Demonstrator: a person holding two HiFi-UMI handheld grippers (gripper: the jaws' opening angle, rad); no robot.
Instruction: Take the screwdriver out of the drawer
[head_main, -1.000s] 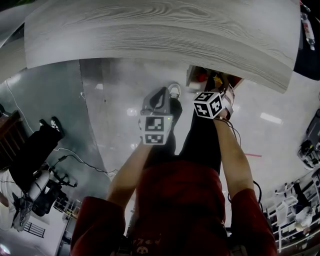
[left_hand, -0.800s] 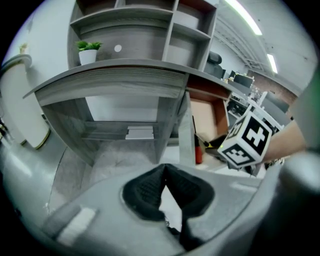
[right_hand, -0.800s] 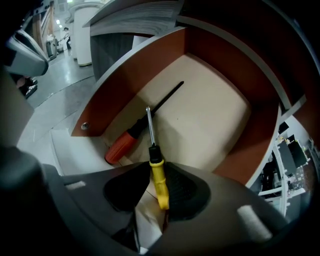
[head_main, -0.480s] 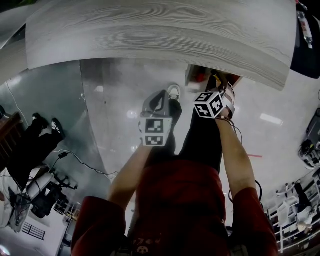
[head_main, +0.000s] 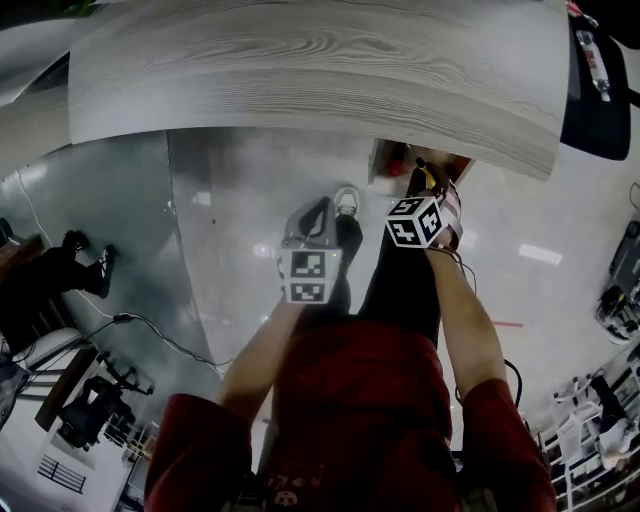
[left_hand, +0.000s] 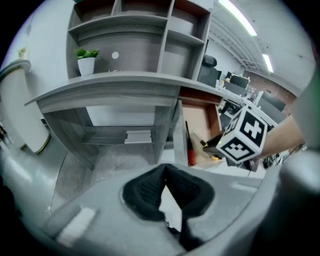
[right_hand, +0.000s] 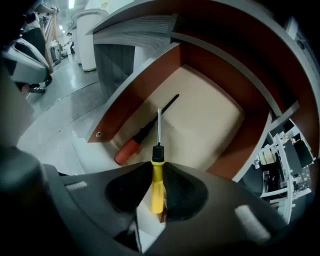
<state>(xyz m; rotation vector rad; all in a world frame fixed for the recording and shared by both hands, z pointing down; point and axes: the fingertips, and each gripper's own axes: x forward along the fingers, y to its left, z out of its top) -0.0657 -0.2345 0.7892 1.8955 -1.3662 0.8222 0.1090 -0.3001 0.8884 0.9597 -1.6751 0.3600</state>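
Holding 1 yellow-handled screwdriver (right_hand: 157, 155): right hand-held gripper (right_hand: 156, 172), jaws just closed in and now clamped on the yellow handle from both sides, the steel shaft projecting forward past the pads over the open drawer (right_hand: 210, 115)

Drawer: red-brown walls, pale floor, pulled out from under the grey wood-grain table (head_main: 320, 70)

Lying on the drawer floor: 1 orange-handled screwdriver (right_hand: 131, 148), black shaft, set diagonally near the left wall, clear of the pads

Left hand-held gripper (left_hand: 164, 172): pads drawn together at the tips, nothing between them, held to the left of the drawer and aimed at the space under the table

Shelf (left_hand: 120, 22) above the table: 1 small potted plant (left_hand: 86, 60) in a white pot

Head view: both grippers low in front of the person, the right one at the drawer's mouth
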